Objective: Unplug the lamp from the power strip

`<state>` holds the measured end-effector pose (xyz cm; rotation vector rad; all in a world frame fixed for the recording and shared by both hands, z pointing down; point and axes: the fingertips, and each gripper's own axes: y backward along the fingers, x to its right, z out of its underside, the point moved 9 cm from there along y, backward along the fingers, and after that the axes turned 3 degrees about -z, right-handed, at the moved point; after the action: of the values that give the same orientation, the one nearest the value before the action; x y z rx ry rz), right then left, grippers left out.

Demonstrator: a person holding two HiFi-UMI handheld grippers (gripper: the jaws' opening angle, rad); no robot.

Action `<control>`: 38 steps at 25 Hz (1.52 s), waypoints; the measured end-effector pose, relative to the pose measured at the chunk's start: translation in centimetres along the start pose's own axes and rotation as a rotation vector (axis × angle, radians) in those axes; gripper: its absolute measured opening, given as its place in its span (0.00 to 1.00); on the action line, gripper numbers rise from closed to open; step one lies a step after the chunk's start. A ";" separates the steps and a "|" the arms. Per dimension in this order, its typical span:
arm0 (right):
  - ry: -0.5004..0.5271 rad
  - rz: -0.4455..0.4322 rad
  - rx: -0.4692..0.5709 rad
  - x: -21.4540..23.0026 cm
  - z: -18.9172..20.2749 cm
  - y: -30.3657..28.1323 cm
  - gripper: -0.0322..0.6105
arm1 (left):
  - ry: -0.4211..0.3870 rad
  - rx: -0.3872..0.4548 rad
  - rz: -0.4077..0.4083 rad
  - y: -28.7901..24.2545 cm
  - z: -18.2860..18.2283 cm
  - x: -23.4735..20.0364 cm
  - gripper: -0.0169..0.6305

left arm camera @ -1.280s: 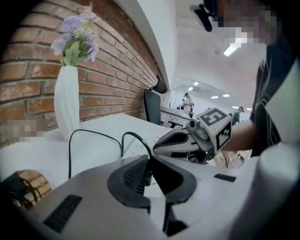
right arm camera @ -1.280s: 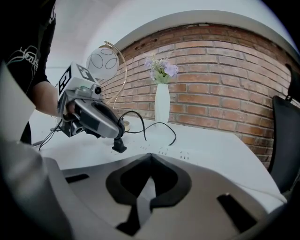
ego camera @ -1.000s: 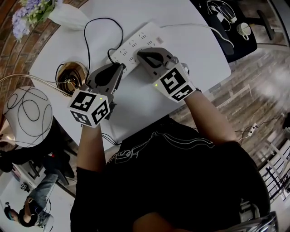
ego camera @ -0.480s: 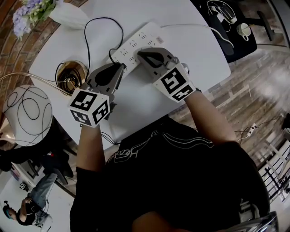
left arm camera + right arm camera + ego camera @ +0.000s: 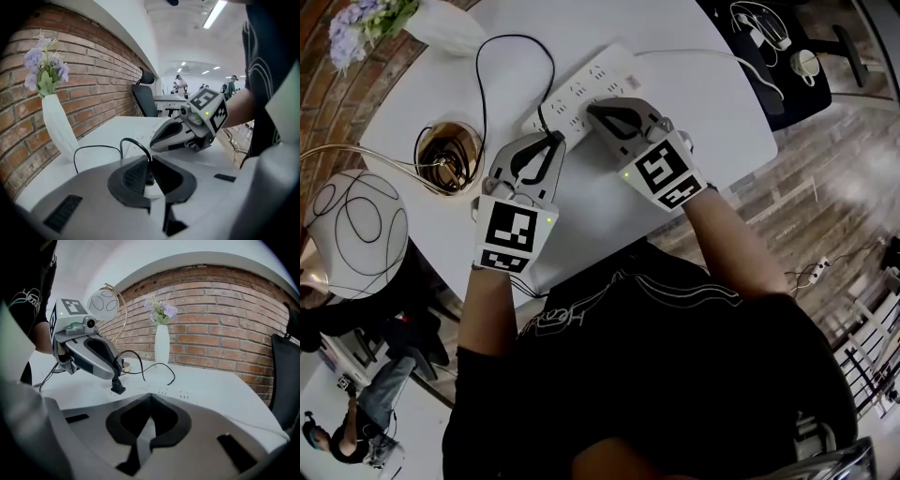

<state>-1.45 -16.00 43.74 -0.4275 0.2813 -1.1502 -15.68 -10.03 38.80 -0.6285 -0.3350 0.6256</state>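
Observation:
The white power strip (image 5: pixel 586 80) lies across the far middle of the white table (image 5: pixel 581 206). My left gripper (image 5: pixel 553 139) is shut on the lamp's black plug (image 5: pixel 117 388) at the strip's near left end. The plug's black cord (image 5: pixel 487 70) loops away behind it. I cannot tell whether its pins are clear of the socket. In the left gripper view the jaws pinch the plug (image 5: pixel 149 174) low between the pads. My right gripper (image 5: pixel 592 108) is shut and empty, with its tips resting on the strip. The lamp's globe shade (image 5: pixel 354 230) is at the left.
The lamp's gold base (image 5: pixel 448 155) stands left of my left gripper. A white vase of purple flowers (image 5: pixel 441 28) stands at the table's far left by the brick wall (image 5: pixel 211 333). A black office chair (image 5: pixel 146 98) is beyond the table.
My left gripper has turned so its marker cube faces up and has shifted right and nearer, taking the plug and cord with it. The right gripper stays on the strip.

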 end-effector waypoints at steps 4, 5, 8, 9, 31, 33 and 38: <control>0.000 -0.001 0.000 0.0 0.0 0.0 0.04 | 0.191 0.034 0.078 0.0 0.6 -1.1 0.07; 0.000 -0.003 0.001 0.0 0.0 0.0 0.04 | 0.267 0.047 0.101 0.0 0.8 -1.5 0.07; 0.004 -0.015 0.001 0.1 0.0 0.0 0.04 | 0.456 0.076 0.158 0.0 1.5 -2.6 0.07; 0.005 -0.018 0.002 0.1 0.0 0.0 0.04 | 0.493 0.082 0.170 0.0 1.6 -2.8 0.07; 0.005 -0.020 0.001 0.0 0.0 -0.1 0.04 | 0.308 0.025 0.118 0.2 0.4 -2.2 0.07; 0.005 -0.021 0.000 0.0 0.0 -0.1 0.04 | 0.156 0.001 0.069 0.3 -0.1 -1.2 0.06; 0.006 -0.018 0.002 0.0 0.0 -0.1 0.04 | 0.155 -0.004 0.076 0.3 -0.2 -1.2 0.06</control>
<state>-1.51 -16.06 43.76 -0.4259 0.2816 -1.1697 -16.68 -10.70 38.34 -0.6921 -0.1683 0.6444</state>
